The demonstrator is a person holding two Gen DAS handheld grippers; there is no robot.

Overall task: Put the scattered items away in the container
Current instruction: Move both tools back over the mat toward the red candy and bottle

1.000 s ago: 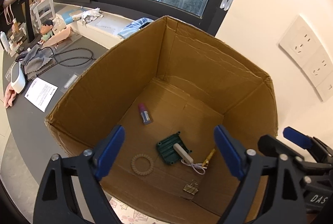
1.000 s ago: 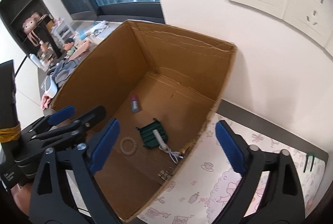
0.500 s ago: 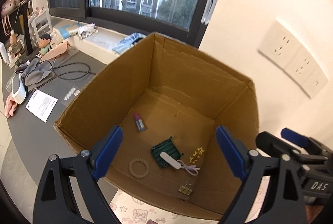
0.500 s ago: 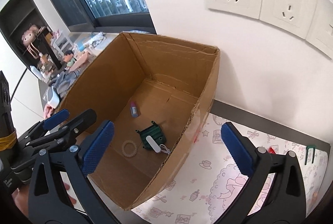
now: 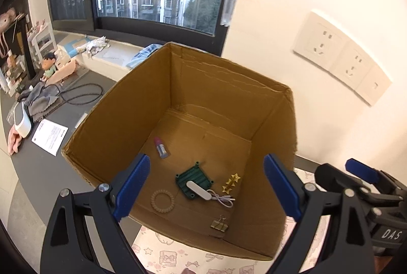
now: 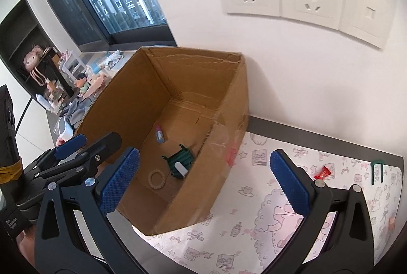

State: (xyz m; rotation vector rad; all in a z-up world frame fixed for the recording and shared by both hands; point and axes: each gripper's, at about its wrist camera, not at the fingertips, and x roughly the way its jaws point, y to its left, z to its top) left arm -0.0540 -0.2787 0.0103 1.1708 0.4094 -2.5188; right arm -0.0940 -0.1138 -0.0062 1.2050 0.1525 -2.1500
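Cardboard box (image 5: 142,106) sits below both empty, wide-open tools: left hand-held gripper (image 5: 206,187) over its near rim, right hand-held gripper (image 6: 203,182) beside it.

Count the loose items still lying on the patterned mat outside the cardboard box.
2: a red wrapper mid-mat and a green clip near its far right edge. The claws may hide others.
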